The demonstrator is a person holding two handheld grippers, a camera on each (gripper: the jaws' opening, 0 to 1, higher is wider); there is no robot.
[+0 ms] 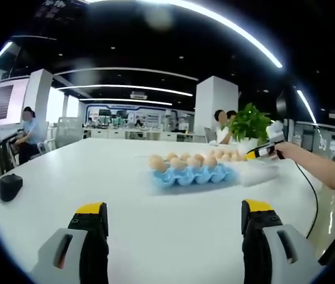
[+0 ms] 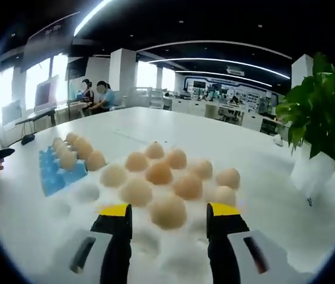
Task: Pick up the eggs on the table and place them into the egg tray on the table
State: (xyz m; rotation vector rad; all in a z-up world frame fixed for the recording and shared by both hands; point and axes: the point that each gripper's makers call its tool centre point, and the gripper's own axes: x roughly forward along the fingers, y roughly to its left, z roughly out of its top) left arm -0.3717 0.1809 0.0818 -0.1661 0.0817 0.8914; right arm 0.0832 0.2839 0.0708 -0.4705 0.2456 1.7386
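Note:
A blue egg tray (image 1: 188,176) on the white table holds several eggs (image 1: 179,163). The same tray (image 2: 54,177) lies at the left in the right gripper view. Beside it, several loose eggs (image 2: 158,173) rest on a white dimpled sheet (image 2: 73,194). My right gripper (image 2: 169,213) is open, low over that sheet, with one egg (image 2: 167,211) between its yellow-tipped jaws and a gap on each side. A person's hand holds it beyond the tray, where the right gripper (image 1: 265,151) is seen from the left. My left gripper (image 1: 173,213) is open over bare table, well short of the tray.
A potted green plant (image 2: 324,112) in a white pot (image 2: 312,171) stands close to the right of the loose eggs. A black mouse (image 1: 10,186) lies near the table's left edge. People sit at desks in the background. A cable (image 1: 309,189) hangs from the right hand.

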